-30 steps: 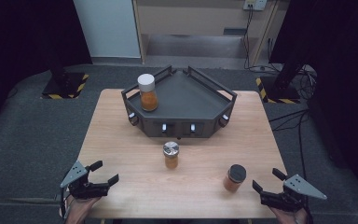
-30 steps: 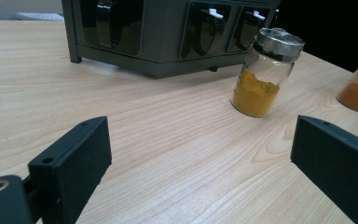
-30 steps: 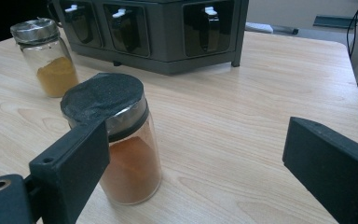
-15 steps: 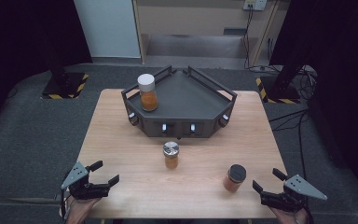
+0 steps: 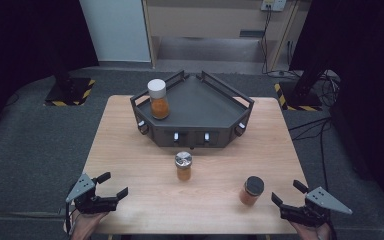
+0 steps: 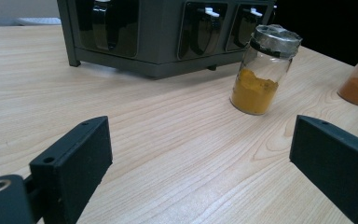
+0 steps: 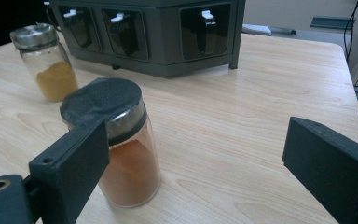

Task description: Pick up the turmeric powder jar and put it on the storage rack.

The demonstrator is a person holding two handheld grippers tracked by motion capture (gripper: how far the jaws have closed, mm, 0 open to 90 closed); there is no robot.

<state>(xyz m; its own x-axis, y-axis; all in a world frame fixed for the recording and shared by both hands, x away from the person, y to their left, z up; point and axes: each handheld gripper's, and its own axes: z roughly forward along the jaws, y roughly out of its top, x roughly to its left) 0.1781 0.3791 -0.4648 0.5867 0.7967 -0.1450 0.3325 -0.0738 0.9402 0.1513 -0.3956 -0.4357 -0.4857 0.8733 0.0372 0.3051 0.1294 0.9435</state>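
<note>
At the near edge of the bench [image 5: 130,150], both tools sit low with jaws spread wide and nothing between them. The left tool [image 5: 103,191] rests at the near left corner, well apart from any jar. The right tool [image 5: 289,194] rests at the near right corner, just beside the black-lidded jar [image 5: 251,190]; in the right gripper view that jar [image 7: 116,144] stands upright close ahead of the jaws, partly behind the left jaw and not yet between them.

Farther in, at the middle of the bench, the silver-lidded jar [image 5: 183,165] stands upright, holding yellow powder, near the front face of the rack [image 5: 220,107] but apart from it. In the left gripper view this jar [image 6: 262,70] lies ahead and to the right of the open jaws.

At the far side, the rack carries one white-lidded jar [image 5: 158,99] on its top tray, at the left corner.

Judgement: the work appears to be loading jars onto the rack. One of three is in place; two remain on the bench, untouched. No grasp is in hand. The black-lidded jar is the likeliest next pick, being nearest a tool. Whether the rack's front compartments hold anything cannot be told from these views; the dark openings show fittings but no clear contents.
</note>
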